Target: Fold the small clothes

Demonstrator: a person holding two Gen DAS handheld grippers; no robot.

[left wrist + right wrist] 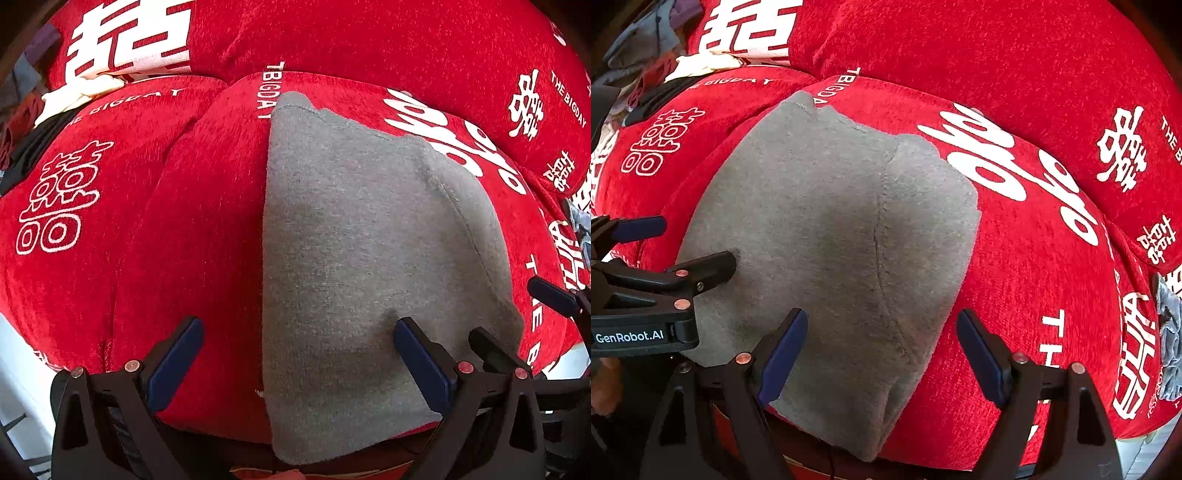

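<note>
left wrist view: a grey garment [354, 258] lies flat on a red cushion [129, 240] printed with white characters. the left gripper [298, 339] hangs over the garment's left edge, jaws wide, nothing between them. the right gripper [882, 341] is spread wide over its right edge. other clothes [646, 37] sit far left.

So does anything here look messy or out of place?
Mostly tidy. The grey garment lies flat on the red cover. The only clutter is a heap of loose clothes at the far left edge.
</note>
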